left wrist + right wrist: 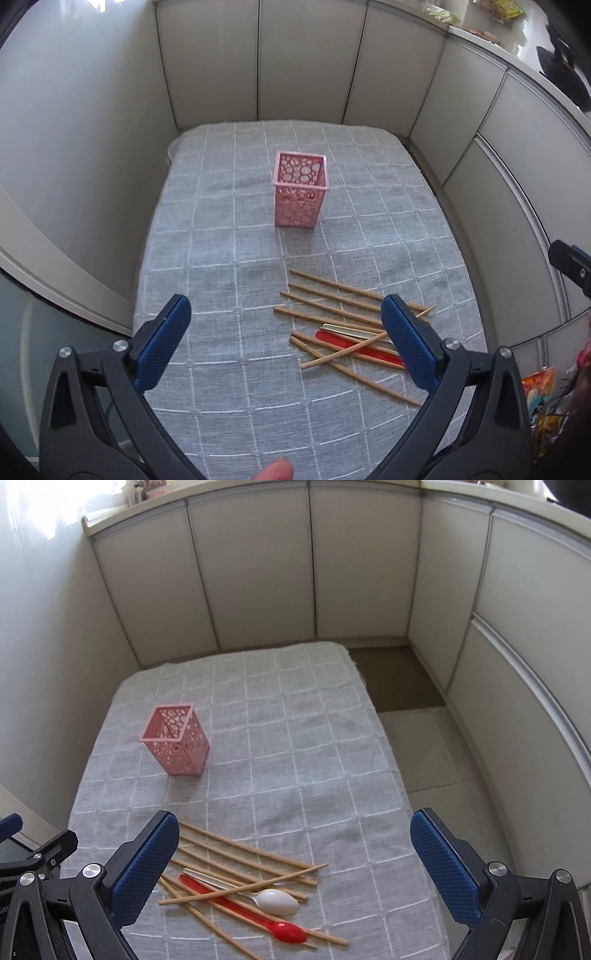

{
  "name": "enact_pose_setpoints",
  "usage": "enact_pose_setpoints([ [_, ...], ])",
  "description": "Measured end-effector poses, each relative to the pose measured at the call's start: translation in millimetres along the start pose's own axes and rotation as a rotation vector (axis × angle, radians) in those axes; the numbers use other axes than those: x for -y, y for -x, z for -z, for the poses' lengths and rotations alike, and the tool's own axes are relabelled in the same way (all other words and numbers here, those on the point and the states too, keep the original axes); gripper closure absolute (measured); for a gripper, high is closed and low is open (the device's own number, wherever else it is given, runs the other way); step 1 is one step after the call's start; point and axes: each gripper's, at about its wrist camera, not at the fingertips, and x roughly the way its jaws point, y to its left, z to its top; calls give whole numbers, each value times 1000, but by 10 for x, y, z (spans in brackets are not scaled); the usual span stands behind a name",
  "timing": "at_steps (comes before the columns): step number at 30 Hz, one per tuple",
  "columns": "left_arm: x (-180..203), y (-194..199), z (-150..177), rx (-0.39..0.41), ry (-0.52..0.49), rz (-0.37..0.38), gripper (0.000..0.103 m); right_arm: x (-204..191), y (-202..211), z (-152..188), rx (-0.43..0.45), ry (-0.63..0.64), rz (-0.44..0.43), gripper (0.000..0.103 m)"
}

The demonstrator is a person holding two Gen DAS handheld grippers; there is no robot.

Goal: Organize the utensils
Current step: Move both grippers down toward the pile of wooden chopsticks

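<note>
A pink perforated holder [300,188] stands upright and empty on the grey checked cloth [229,258]; it also shows in the right wrist view [176,737]. Several wooden chopsticks [334,295] lie in a loose pile near the front right, with a red spoon [284,931] and a white spoon [277,901] among them. My left gripper [286,310] is open and empty, hovering left of the pile. My right gripper [295,830] is open and empty, above the pile [243,864].
White cabinet panels [258,572] wall the table at the back and both sides. The cloth's right edge [399,775] drops to a tiled floor [436,746]. Colourful packets [543,398] lie at the far right.
</note>
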Motion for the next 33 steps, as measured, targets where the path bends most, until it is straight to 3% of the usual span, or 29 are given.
enact_pose_setpoints([
  [3, -83, -389, -51, -79, 75, 75, 8, 6, -295, -35, -50, 3, -16, 0],
  [7, -119, -923, -93, -180, 151, 155, 32, -5, -675, -14, -116, 15, -34, 0],
  [11, -123, -1278, -97, -240, 208, 186, 46, -63, -982, 64, -168, 61, -59, 0],
  [16, -203, -1343, -68, -238, 215, 123, 49, -257, -1304, 66, -205, 155, -146, 12],
  [21, -368, -1404, -22, -243, 234, 98, 49, -496, -1854, 121, -301, 191, -297, 51],
  [24, -488, -1450, 14, -271, 261, 109, 49, -688, -2170, 214, -342, 233, -330, 66],
  [29, -579, -1467, 35, -276, 267, 90, 49, -912, -2438, 326, -358, 286, -350, 70],
  [33, -615, -1447, 25, -276, 281, 117, 49, -1014, -2570, 363, -363, 300, -351, 70],
])
